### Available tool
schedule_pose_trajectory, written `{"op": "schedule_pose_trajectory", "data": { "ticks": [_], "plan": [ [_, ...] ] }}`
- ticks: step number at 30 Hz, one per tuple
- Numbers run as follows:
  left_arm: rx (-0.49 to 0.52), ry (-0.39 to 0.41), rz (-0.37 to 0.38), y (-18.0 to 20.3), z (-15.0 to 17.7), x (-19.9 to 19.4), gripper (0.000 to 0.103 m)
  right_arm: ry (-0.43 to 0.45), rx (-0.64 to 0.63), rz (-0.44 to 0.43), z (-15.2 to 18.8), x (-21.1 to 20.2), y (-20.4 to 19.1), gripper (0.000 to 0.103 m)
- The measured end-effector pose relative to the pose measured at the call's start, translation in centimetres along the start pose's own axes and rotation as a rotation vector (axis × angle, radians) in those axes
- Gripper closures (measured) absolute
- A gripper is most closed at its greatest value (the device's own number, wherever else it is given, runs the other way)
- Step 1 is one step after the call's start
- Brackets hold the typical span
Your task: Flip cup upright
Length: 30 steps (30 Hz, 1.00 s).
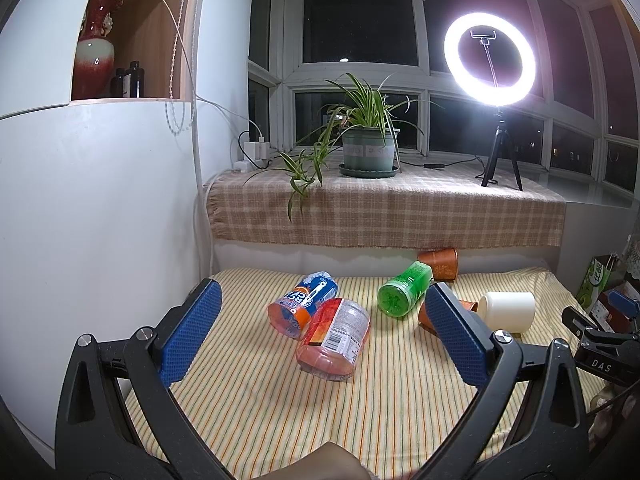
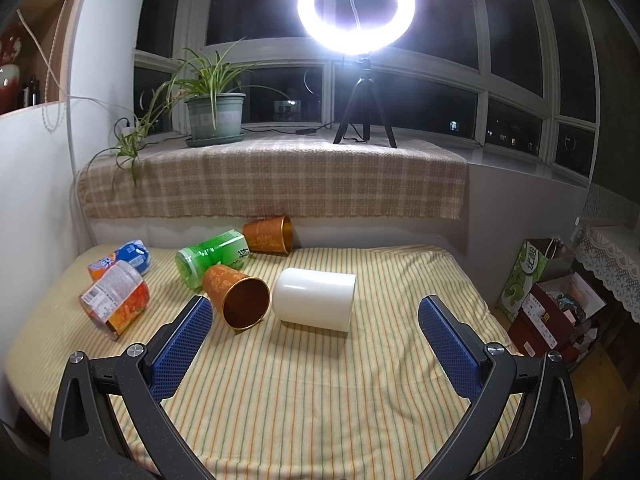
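A white cup (image 2: 314, 299) lies on its side on the striped cloth; it also shows in the left wrist view (image 1: 507, 311). An orange cup (image 2: 238, 295) lies beside it with its mouth towards me, partly hidden behind a finger in the left wrist view (image 1: 467, 305). A second orange cup (image 2: 269, 235) lies at the back, also in the left wrist view (image 1: 439, 263). My right gripper (image 2: 316, 340) is open and empty, just short of the white cup. My left gripper (image 1: 324, 328) is open and empty, facing the bottles.
A green bottle (image 2: 212, 255), a blue-orange bottle (image 1: 304, 304) and a red-labelled jar (image 1: 334, 334) lie on the cloth. A checked ledge (image 2: 272, 176) behind holds a potted plant (image 2: 214, 114) and ring light (image 2: 356, 6). Boxes (image 2: 552, 308) stand at right.
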<state>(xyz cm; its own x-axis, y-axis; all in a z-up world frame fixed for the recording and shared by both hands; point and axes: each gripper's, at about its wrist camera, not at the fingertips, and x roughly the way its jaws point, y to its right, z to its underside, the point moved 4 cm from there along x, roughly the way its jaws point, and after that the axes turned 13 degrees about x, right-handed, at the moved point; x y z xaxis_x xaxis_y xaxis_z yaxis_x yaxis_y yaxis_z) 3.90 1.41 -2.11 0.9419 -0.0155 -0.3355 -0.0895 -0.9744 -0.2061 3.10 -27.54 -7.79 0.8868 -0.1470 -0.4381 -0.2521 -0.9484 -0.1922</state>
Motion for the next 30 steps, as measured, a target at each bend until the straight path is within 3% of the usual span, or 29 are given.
{"op": "schedule_pose_trajectory", "data": {
  "ticks": [30],
  "plan": [
    [0.001,-0.007,0.000,-0.08,0.46,0.09,0.000,-0.012,-0.021,-0.004,0.31,0.26,-0.35,0.000]
  ]
}}
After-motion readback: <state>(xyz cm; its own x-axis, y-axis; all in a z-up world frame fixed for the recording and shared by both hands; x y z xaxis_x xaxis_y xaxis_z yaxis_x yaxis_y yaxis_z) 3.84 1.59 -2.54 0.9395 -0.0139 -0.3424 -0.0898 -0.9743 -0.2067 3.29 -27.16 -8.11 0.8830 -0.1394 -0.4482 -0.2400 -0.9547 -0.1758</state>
